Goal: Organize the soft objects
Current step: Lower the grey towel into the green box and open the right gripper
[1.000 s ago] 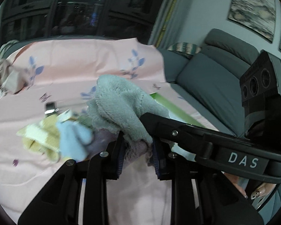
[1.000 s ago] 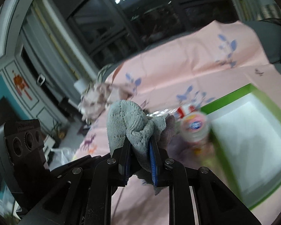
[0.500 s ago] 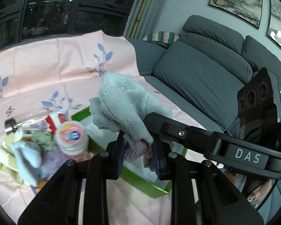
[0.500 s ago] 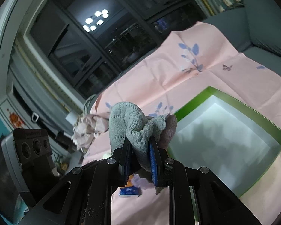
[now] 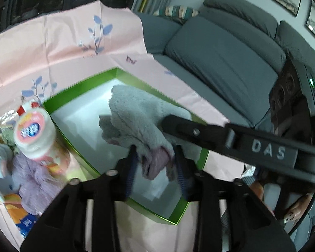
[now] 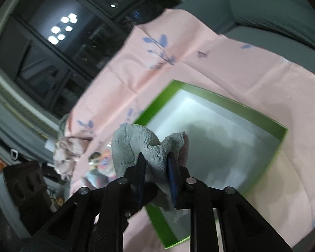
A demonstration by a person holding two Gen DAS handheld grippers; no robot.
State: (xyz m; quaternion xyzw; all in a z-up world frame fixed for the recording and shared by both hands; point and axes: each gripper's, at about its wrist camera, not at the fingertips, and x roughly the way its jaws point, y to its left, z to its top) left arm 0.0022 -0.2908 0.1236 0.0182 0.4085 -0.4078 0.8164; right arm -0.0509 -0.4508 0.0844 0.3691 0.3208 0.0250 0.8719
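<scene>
Both tongs, left (image 5: 155,163) and right (image 6: 156,168), have just been opening around the towel (image 5: 136,117) over the box (image 5: 79,88); next, let go fully and withdraw.

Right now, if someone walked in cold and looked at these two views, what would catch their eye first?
First the grey fluffy towel, bunched between both grippers, left gripper and right gripper, whose jaws have just been opening around it. It hangs over the green box, whose white inside looks bare, on the pink flowered cloth. To the left, a white jar stands among other soft things.
</scene>
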